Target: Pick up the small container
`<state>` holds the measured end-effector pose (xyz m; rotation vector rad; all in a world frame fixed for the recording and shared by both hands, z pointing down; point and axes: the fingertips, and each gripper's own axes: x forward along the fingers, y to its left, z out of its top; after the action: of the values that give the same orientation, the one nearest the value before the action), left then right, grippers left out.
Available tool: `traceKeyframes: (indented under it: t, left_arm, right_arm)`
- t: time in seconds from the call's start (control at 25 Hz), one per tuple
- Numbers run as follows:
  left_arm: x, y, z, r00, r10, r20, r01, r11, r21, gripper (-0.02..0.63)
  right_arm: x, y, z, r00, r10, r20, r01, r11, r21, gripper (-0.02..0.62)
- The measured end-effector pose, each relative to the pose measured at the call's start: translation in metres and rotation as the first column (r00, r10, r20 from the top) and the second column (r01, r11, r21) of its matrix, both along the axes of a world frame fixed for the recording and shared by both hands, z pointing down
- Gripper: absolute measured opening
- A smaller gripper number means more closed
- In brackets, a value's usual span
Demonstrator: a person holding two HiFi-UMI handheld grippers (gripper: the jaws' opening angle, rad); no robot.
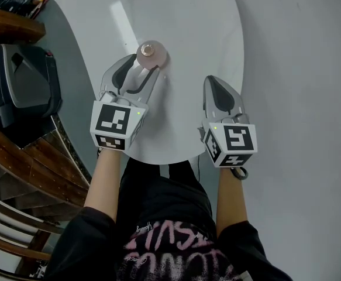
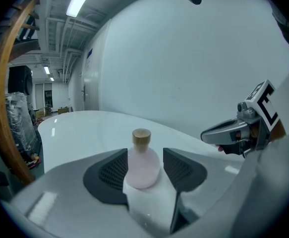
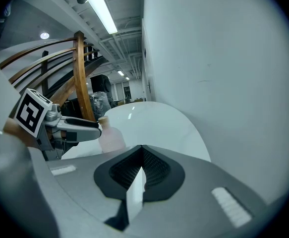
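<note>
The small container is a pale pink bottle (image 1: 148,52) with a tan cap, standing upright on the round white table (image 1: 182,28). My left gripper (image 1: 140,64) is open, with a finger on each side of the bottle at its tips. In the left gripper view the bottle (image 2: 143,163) sits between the two dark pads (image 2: 109,175), close to the left one, with a slim gap at the right one. My right gripper (image 1: 212,82) is shut and empty, hovering over the table's near right part, well apart from the bottle. The right gripper view shows the bottle (image 3: 112,138) to its left.
The table's curved near edge (image 1: 158,160) runs just under both grippers. Curved wooden stair rails (image 1: 18,157) and a black case (image 1: 21,81) lie to the left. Grey floor (image 1: 305,69) spreads to the right of the table.
</note>
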<state>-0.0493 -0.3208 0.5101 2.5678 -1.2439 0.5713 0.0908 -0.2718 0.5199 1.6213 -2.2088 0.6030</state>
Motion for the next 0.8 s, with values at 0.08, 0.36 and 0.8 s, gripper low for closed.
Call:
traceKeyframes:
  t: [0.08,0.36,0.8]
  left_arm:
    - [0.002,-0.003,0.001,1.0,0.0,0.002,0.0,1.0,0.003,0.218]
    - [0.009,-0.014,-0.002,1.0,-0.012,-0.007,0.012,1.0,-0.002,0.222]
    - [0.02,-0.023,0.007,1.0,-0.001,-0.009,0.001,1.0,-0.01,0.222]
  right_arm:
    - [0.003,0.0,0.002,1.0,0.006,0.0,-0.006,1.0,-0.002,0.021]
    - [0.009,-0.004,0.005,1.0,0.015,-0.001,-0.015,1.0,-0.009,0.021]
    - [0.022,-0.014,0.011,0.999,0.034,-0.002,-0.034,0.999,-0.007,0.021]
